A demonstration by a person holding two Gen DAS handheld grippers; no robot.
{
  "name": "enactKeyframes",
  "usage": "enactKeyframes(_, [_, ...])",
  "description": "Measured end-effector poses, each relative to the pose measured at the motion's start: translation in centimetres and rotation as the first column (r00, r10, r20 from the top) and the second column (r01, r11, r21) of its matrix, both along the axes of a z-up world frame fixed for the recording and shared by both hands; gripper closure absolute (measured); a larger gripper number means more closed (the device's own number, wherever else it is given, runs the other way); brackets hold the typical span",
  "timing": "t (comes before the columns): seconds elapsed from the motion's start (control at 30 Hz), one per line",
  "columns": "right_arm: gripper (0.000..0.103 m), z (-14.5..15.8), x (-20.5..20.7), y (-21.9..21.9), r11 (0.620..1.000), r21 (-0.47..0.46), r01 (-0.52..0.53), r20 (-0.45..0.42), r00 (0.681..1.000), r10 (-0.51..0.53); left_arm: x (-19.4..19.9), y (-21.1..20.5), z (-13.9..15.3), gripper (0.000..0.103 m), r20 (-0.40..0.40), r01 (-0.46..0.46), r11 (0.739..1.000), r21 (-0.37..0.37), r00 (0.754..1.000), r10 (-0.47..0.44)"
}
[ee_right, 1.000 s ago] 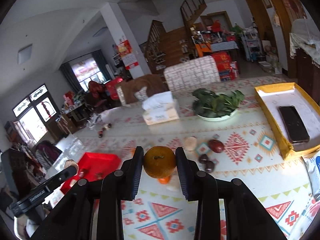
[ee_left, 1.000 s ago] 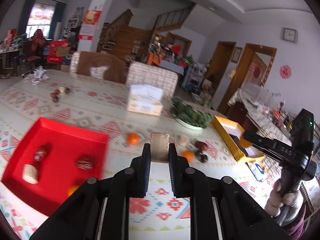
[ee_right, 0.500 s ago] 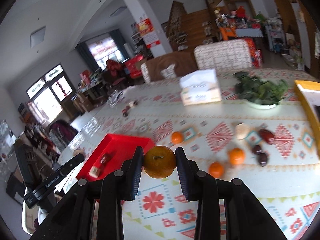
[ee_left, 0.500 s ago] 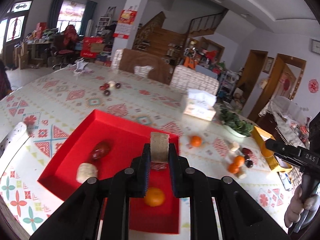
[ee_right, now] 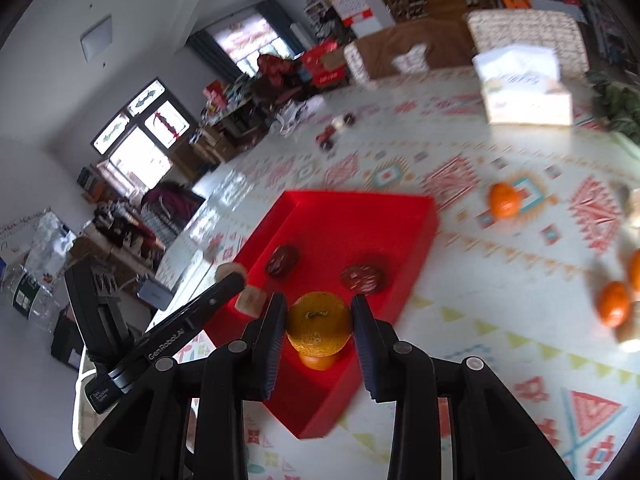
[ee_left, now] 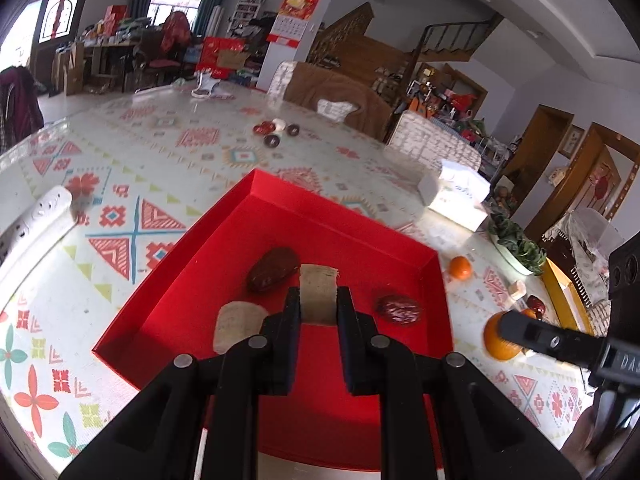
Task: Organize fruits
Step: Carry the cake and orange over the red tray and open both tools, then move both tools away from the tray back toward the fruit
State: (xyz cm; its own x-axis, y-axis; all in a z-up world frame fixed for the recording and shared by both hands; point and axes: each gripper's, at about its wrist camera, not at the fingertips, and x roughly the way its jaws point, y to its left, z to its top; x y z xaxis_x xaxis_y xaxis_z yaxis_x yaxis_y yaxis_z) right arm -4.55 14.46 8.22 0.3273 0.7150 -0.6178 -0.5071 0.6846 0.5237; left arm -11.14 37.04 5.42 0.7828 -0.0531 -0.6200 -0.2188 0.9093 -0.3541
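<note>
My left gripper point(ee_left: 318, 300) is shut on a beige fruit chunk point(ee_left: 317, 294) and holds it over the red tray point(ee_left: 192, 280). The tray holds two dark red dates point(ee_left: 273, 269) point(ee_left: 398, 310) and another beige chunk point(ee_left: 236, 326). My right gripper point(ee_right: 319, 322) is shut on an orange point(ee_right: 319, 327) above the tray's near edge point(ee_right: 360, 376); a second orange point(ee_right: 316, 361) lies in the tray under it. The right gripper also shows at the right of the left wrist view point(ee_left: 504, 330).
Loose oranges point(ee_right: 503, 200) point(ee_right: 613, 304) and dates lie on the patterned tablecloth right of the tray. A tissue box point(ee_left: 456, 196), a plate of greens point(ee_left: 516, 246) and a yellow tray point(ee_left: 560, 292) stand beyond. A white power strip point(ee_left: 36, 220) lies left.
Both grippers have moved left toward the red tray with their fruit. The left one now hangs lower over the tray; the right one has reached the tray's near edge.
</note>
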Motion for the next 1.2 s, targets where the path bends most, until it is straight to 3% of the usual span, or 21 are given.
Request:
enactKeyframes(0.37, [0.066, -3.2, 1.1, 6.2, 0.995, -0.081, -0.066, -0.041, 0.997, 0.063, 0.3, 0.3, -0.7, 0.085, -0.017, 0.000, 1.000, -0.010, 1.000, 0.000])
enactKeyframes(0.43, [0.065, -3.2, 1.4, 6.7, 0.994, -0.094, -0.056, -0.026, 0.998, 0.054, 0.2, 0.6, -0.7, 0.081, -0.013, -0.005, 1.000, -0.022, 1.000, 0.005])
enactKeyframes(0.53, [0.065, -2.7, 1.5, 7.2, 0.994, -0.106, -0.033, 0.013, 0.999, 0.035, -0.3, 0.8, -0.4, 0.066, 0.002, -0.021, 0.999, -0.042, 1.000, 0.021])
enactKeyframes(0.63, [0.055, -1.9, 1.7, 7.0, 0.997, -0.080, -0.017, 0.024, 1.000, 0.019, -0.9, 1.0, 0.2, 0.058, 0.018, -0.030, 0.999, -0.045, 0.999, 0.031])
enactKeyframes(0.77, [0.050, -0.6, 1.5, 6.0, 0.997, -0.078, 0.015, 0.074, 0.997, -0.009, -1.5, 1.2, 0.7, 0.050, 0.036, -0.051, 0.997, -0.059, 0.998, 0.053])
enactKeyframes(0.9, [0.049, 0.0, 1.4, 3.8, 0.996, -0.064, 0.057, 0.078, 0.996, -0.052, -1.9, 0.9, 1.1, 0.048, 0.043, -0.052, 0.996, -0.074, 0.998, 0.055])
enactKeyframes(1.2, [0.049, -0.5, 1.6, -4.8, 0.980, -0.053, 0.193, 0.056, 0.980, -0.190, -2.1, -1.9, 2.3, 0.040, 0.053, -0.005, 0.999, -0.054, 0.999, 0.008])
